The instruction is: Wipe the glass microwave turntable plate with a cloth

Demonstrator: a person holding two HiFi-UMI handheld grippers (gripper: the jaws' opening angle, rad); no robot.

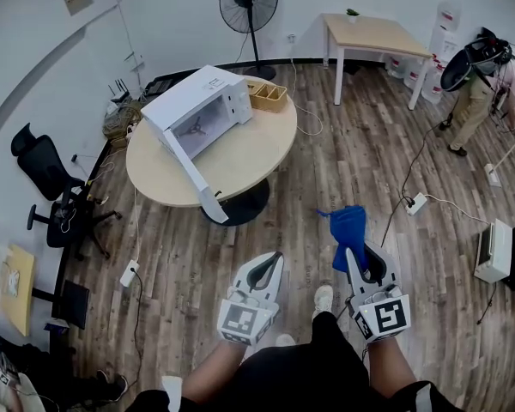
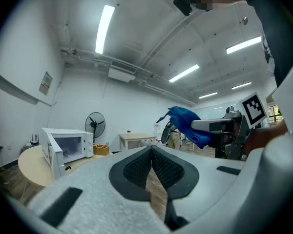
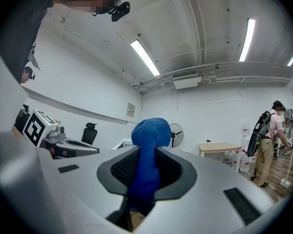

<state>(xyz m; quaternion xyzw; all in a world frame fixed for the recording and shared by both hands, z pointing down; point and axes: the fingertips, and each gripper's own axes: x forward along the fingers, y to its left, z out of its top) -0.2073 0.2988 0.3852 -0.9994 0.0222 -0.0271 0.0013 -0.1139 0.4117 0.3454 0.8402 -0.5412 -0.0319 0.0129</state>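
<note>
A white microwave (image 1: 202, 110) stands on the round wooden table (image 1: 249, 148) with its door swung open; I cannot make out the glass plate inside from here. Well short of the table, over the floor, my right gripper (image 1: 358, 256) is shut on a blue cloth (image 1: 348, 228) that sticks out past its tips. In the right gripper view the cloth (image 3: 149, 150) fills the gap between the jaws of the right gripper (image 3: 147, 152). My left gripper (image 1: 266, 269) is shut with nothing in it; its pads meet in the left gripper view (image 2: 151, 149), where the cloth (image 2: 185, 123) and microwave (image 2: 68, 145) also show.
A wooden box (image 1: 268, 95) sits on the table behind the microwave. A standing fan (image 1: 249, 3), a rectangular desk (image 1: 373, 37) and a black office chair (image 1: 47, 187) ring the room. A power strip (image 1: 416, 202) with cables lies on the floor; a person (image 1: 481, 80) stands far right.
</note>
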